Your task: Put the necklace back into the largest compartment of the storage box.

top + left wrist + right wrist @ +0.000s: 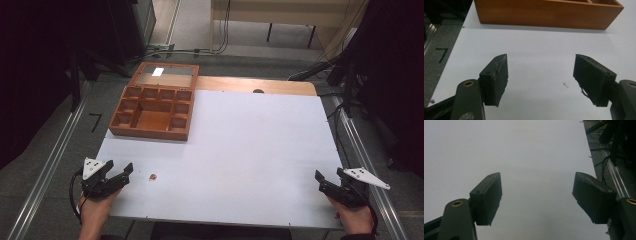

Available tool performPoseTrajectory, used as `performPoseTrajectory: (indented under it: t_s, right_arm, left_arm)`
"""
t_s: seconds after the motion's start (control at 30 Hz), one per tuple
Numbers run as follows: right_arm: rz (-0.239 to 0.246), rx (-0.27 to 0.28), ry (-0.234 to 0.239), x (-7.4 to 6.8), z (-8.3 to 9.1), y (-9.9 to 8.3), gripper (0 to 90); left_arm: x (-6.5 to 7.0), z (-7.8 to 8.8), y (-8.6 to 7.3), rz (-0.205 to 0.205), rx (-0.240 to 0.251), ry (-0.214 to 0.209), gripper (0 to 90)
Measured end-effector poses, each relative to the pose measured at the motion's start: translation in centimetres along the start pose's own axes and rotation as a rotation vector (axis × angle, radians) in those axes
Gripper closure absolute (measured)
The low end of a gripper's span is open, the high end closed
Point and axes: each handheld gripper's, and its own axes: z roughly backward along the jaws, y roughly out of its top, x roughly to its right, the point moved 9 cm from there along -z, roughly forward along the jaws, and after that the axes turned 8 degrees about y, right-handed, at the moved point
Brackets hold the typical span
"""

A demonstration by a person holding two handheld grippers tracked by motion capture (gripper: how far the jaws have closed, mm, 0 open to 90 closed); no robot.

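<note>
A wooden box (152,109) with several compartments and an open glass lid stands at the far left of the white table (240,145); its near wall (544,12) fills the top of the left gripper view. A small brownish object (153,176) lies on the table just right of my left gripper (120,170). That gripper (540,75) is open over bare table at the near left corner, nothing between its jaws. My right gripper (327,176) rests at the near right corner, also open (536,195) and empty, by the table's right edge.
A bare wooden strip (255,85) shows at the table's far edge. Metal rails (365,155) run along the floor on both sides. Cables (606,162) lie on the floor right of the table. Another table (280,12) stands farther back.
</note>
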Motion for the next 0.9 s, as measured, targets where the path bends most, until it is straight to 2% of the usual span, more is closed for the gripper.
performPoseTrajectory:
  t_s: [0.13, 0.17, 0.43, 0.6, 0.73, 0.9]
  right_arm:
    - [0.002, 0.002, 0.000, 0.0, 0.1, 0.0, 21.7]
    - [0.001, 0.001, -0.001, 0.0, 0.1, 0.0, 21.7]
    - [0.006, -0.001, -0.001, 0.0, 0.0, 0.0, 21.7]
    - [0.008, -0.001, -0.003, -0.1, 0.0, 0.0, 21.7]
    - [0.008, -0.003, -0.002, -0.1, 0.1, -0.1, 21.7]
    - [0.012, -0.003, -0.005, -0.1, 0.0, -0.1, 21.7]
  left_arm:
    - [0.0, 0.0, -0.1, 0.006, -0.003, -0.008, 28.7]
    - [0.2, 0.1, -0.1, 0.006, -0.005, -0.016, 31.1]
    - [0.8, -0.1, -0.6, -0.066, -0.003, -0.046, 31.4]
    - [1.2, -0.1, -0.8, -0.062, -0.009, -0.069, 31.4]
    - [1.6, 0.0, -0.9, -0.076, 0.006, -0.099, 31.2]
    - [2.2, 0.0, -1.3, -0.098, -0.003, -0.126, 31.2]
